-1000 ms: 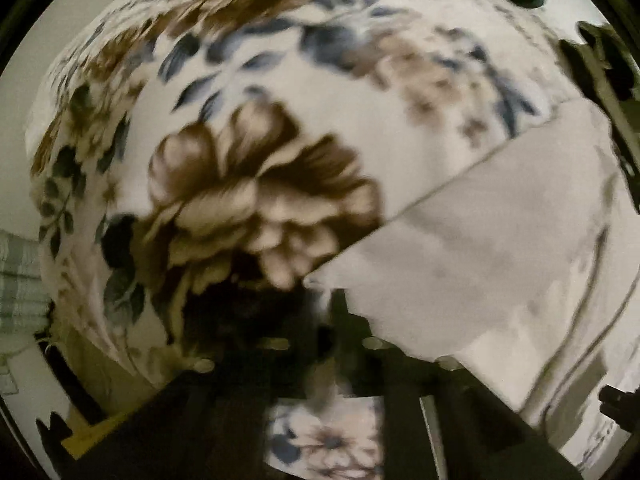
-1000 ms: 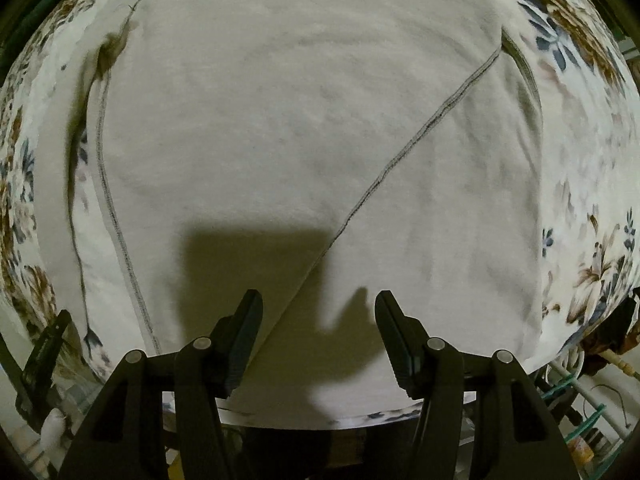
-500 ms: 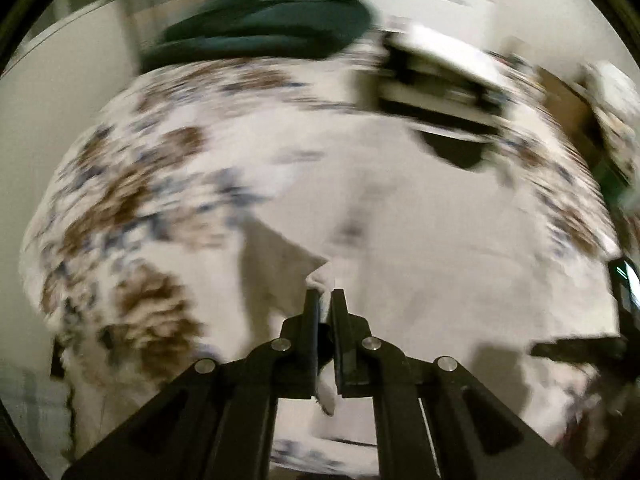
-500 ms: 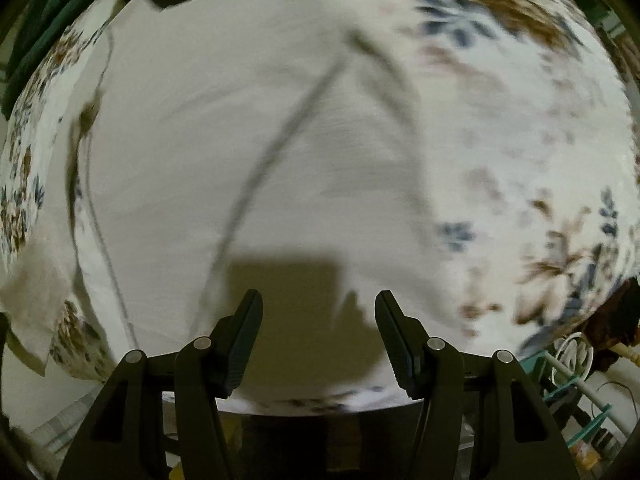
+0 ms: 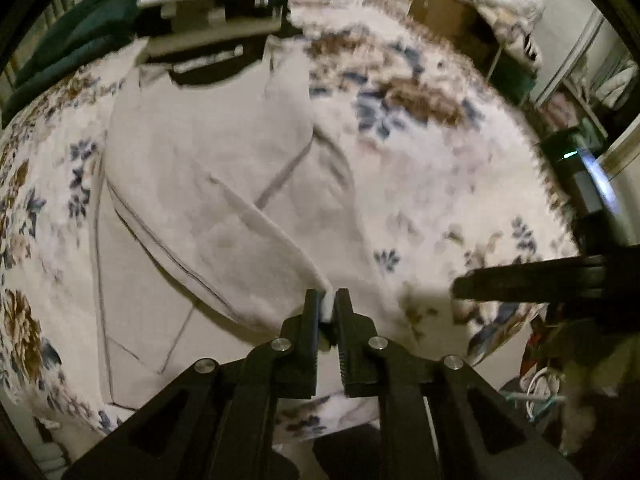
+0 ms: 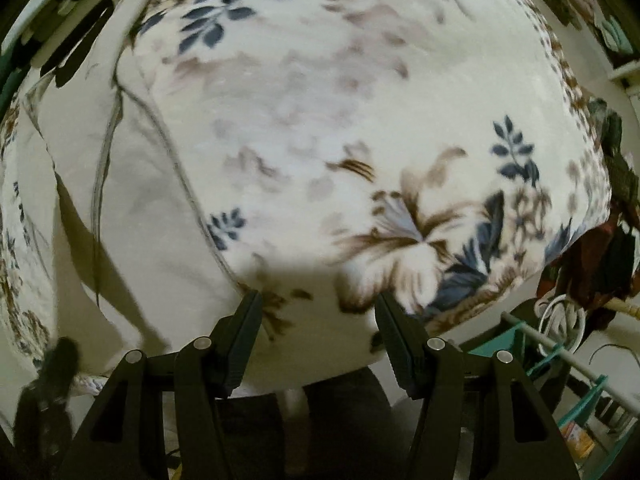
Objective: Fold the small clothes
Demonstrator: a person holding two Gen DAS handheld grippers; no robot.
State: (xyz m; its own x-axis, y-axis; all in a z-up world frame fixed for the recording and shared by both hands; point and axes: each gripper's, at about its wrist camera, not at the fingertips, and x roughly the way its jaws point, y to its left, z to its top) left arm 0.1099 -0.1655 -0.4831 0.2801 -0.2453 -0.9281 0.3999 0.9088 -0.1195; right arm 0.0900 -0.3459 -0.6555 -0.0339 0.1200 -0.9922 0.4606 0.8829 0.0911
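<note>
A pale beige garment (image 5: 192, 184) with dark seam lines lies spread on a floral blanket (image 5: 440, 168). My left gripper (image 5: 327, 304) is shut on a corner of the garment and holds that flap lifted over the rest of the cloth. The right gripper's dark finger (image 5: 520, 280) shows at the right of the left wrist view. My right gripper (image 6: 318, 312) is open and empty over the blanket's front edge. The garment (image 6: 132, 200) lies to its left in the right wrist view.
A white and black stack (image 5: 208, 12) and a dark green cloth (image 5: 76, 44) lie at the blanket's far end. A teal wire rack (image 6: 560, 352) and cables stand beyond the blanket's right edge. Cardboard boxes (image 5: 440, 12) stand at the back right.
My left gripper has lifted the garment corner and carried it across the cloth. My right gripper has swung right, off the garment and over the bare blanket.
</note>
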